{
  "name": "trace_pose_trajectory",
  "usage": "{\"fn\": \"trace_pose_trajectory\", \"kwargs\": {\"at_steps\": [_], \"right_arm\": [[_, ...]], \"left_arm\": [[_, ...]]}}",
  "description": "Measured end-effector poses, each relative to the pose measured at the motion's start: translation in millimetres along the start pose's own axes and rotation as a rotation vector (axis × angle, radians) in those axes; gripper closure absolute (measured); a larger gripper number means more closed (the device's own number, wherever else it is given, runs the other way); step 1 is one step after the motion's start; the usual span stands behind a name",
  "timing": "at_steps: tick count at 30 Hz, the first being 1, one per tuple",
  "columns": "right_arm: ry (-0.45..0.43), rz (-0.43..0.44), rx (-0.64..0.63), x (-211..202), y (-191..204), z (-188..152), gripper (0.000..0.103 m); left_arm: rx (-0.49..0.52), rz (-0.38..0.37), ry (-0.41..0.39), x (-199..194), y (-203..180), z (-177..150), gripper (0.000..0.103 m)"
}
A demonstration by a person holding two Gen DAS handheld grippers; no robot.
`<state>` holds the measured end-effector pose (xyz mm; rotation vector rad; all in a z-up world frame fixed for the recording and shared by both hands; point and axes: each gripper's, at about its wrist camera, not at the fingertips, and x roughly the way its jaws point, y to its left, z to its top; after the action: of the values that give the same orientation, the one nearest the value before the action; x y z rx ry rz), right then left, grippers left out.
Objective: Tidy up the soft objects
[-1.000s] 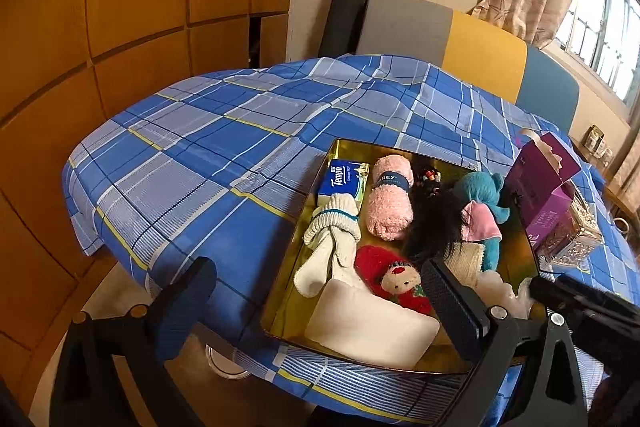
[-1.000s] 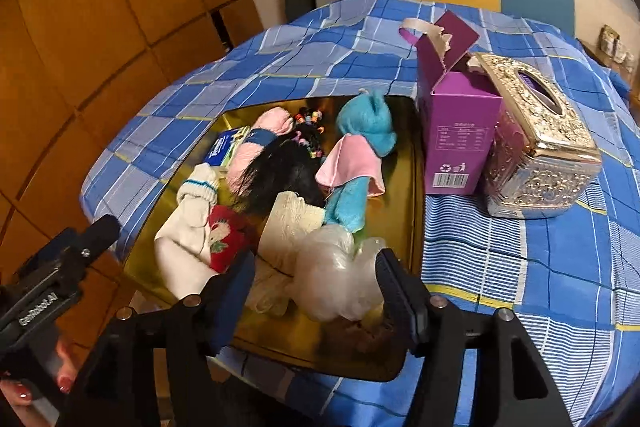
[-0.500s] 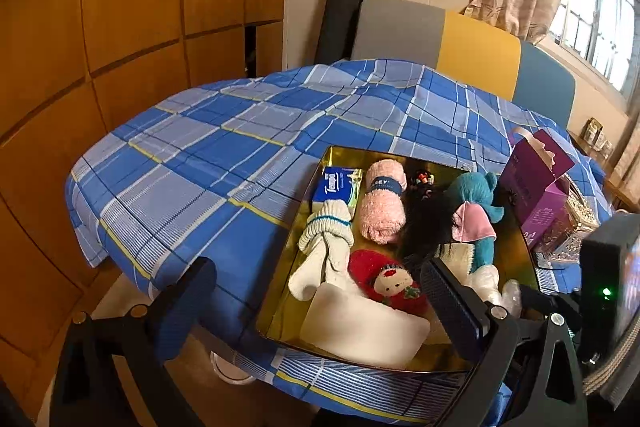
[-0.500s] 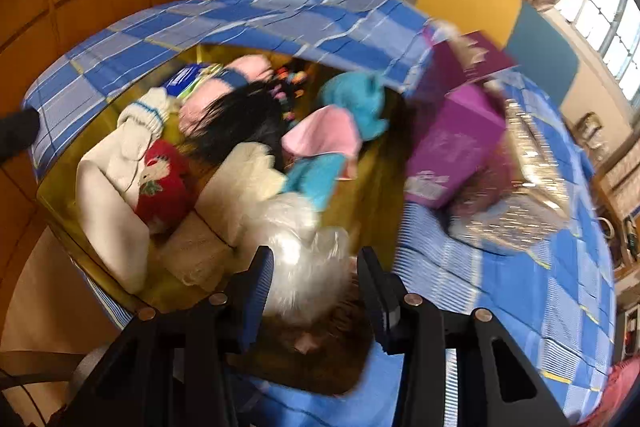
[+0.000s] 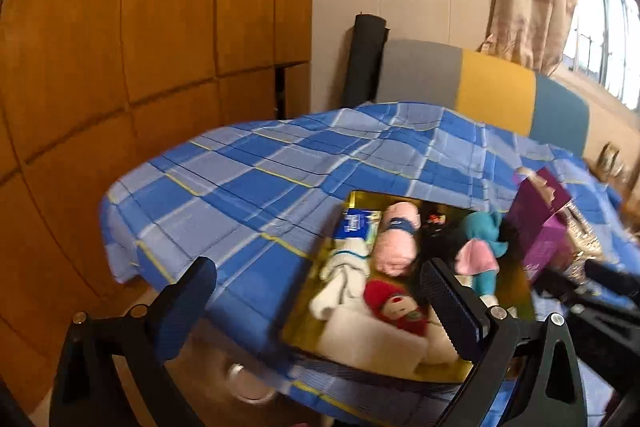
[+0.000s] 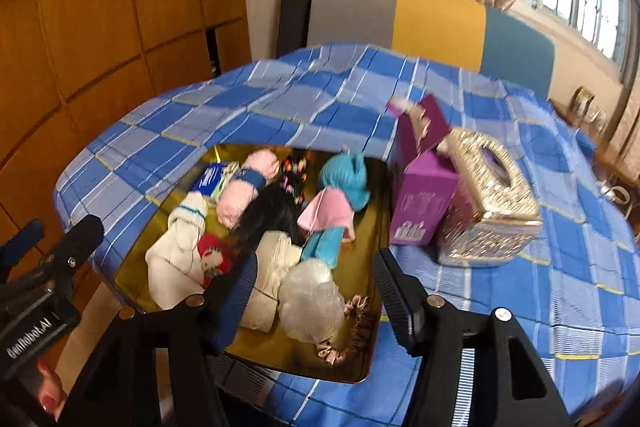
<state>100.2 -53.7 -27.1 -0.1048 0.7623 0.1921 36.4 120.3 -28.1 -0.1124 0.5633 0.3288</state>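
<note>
The gold tray holds all the soft things. The white puff lies just ahead between the right gripper jaws, wide apart and empty. The left gripper, also apart, hangs farther off.

- Left gripper jaws spread wide, empty, at six o'clock
- Gold tray at four o'clock holds pink towel roll, red doll, teal plush

Soft toys, socks, pink towel roll, heaped in gold tray
</note>
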Motion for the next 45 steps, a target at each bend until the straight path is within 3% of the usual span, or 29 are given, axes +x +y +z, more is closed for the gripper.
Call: {"fn": "trace_pose_trajectory", "kwargs": {"at_steps": [8, 12, 19, 28, 45], "right_arm": [[-0.100, -0.042, 0.051, -31, 13, -8, 0.042], [-0.070, -0.065, 0.036, -28, 21, -13, 0.042], [-0.027, -0.065, 0.083, -36, 21, -27, 0.042], [-0.073, -0.125, 0.141, -58, 6, -38, 0.042], [-0.043, -0.109, 0.123, -55, 11, -47, 0.042]], "left_arm": [[0.037, -0.020, 0.190, 7, 5, -9, 0.000], [0.038, -0.016, 0.183, 0, 4, -10, 0.000], [0.065, -0.071, 0.186, -18, -1, -9, 0.000], [0.117, -0.069, 0.182, -35, -11, -17, 0.000], [0.094, -0.027, 0.193, -27, -2, -16, 0.000]]}}
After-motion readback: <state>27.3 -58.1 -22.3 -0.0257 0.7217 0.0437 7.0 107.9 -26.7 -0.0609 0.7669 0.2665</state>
